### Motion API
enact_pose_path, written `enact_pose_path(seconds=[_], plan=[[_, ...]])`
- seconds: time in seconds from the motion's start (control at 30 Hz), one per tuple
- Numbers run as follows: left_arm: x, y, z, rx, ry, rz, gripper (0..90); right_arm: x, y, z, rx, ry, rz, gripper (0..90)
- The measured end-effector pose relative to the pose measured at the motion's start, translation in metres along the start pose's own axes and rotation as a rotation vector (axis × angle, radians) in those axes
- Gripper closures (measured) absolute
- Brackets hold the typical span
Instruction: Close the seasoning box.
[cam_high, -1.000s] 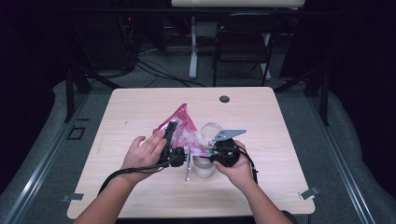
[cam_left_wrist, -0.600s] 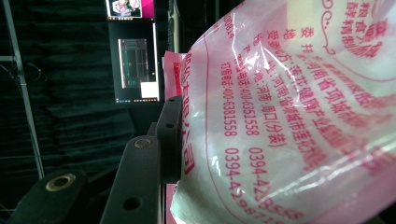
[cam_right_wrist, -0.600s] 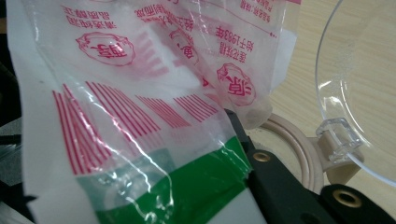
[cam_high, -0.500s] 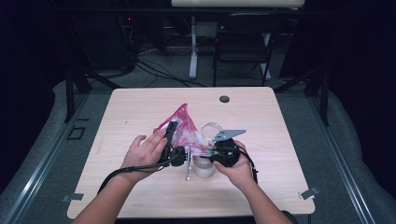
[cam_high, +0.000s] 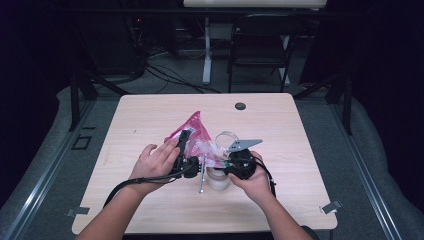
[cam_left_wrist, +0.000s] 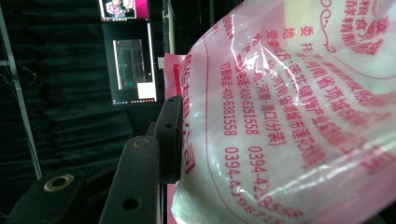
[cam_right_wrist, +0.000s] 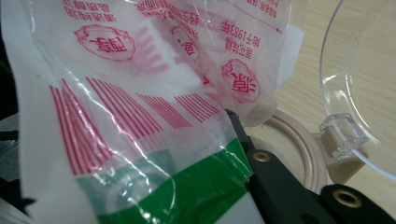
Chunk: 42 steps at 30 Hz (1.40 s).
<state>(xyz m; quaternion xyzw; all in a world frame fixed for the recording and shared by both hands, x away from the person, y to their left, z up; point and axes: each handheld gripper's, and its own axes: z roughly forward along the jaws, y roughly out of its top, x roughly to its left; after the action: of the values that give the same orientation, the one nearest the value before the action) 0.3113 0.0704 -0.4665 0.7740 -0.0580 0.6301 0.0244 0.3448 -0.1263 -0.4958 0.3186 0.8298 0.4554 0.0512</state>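
Observation:
A pink and white printed plastic bag (cam_high: 194, 134) with white powder in it is held up over the middle of the table. My left gripper (cam_high: 183, 149) is shut on the bag's full body (cam_left_wrist: 289, 116); one black finger (cam_left_wrist: 169, 135) presses its side and the other is hidden behind it. My right gripper (cam_high: 234, 161) is shut on the bag's thin loose film (cam_right_wrist: 140, 93), beside its black finger (cam_right_wrist: 264, 165). Just below stands a beige jar (cam_high: 218, 178), its rim (cam_right_wrist: 301, 140) near the bag's corner. Its clear hinged lid (cam_high: 226, 139) (cam_right_wrist: 359, 70) stands open.
A thin metal rod (cam_high: 201, 175) stands or lies between the two hands, next to the jar. A small black round disc (cam_high: 240, 106) sits near the wooden table's (cam_high: 300, 200) far edge. A dark chair (cam_high: 260, 45) stands beyond the table.

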Motion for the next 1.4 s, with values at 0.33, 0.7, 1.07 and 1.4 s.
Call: enact_pose_path(seconds=[0.33,0.7,1.07,1.4], plan=[[0.003,0.0011,0.0,0.012,-0.028,0.031,62.8,0.0015,-0.0013,0.0007,0.003,-0.004,0.0,90.0],[0.0074,0.0042,-0.0017,0.017,-0.031,0.064,61.5,0.0024,-0.0017,-0.0012,0.002,-0.003,0.001,90.0],[0.0079,0.0046,-0.0008,0.025,-0.045,0.085,59.1,0.0019,-0.0023,-0.0001,0.005,-0.004,0.003,90.0],[0.0059,0.0038,0.0004,0.027,-0.06,0.076,58.8,0.0021,-0.0029,0.0011,0.013,-0.009,0.001,90.0]])
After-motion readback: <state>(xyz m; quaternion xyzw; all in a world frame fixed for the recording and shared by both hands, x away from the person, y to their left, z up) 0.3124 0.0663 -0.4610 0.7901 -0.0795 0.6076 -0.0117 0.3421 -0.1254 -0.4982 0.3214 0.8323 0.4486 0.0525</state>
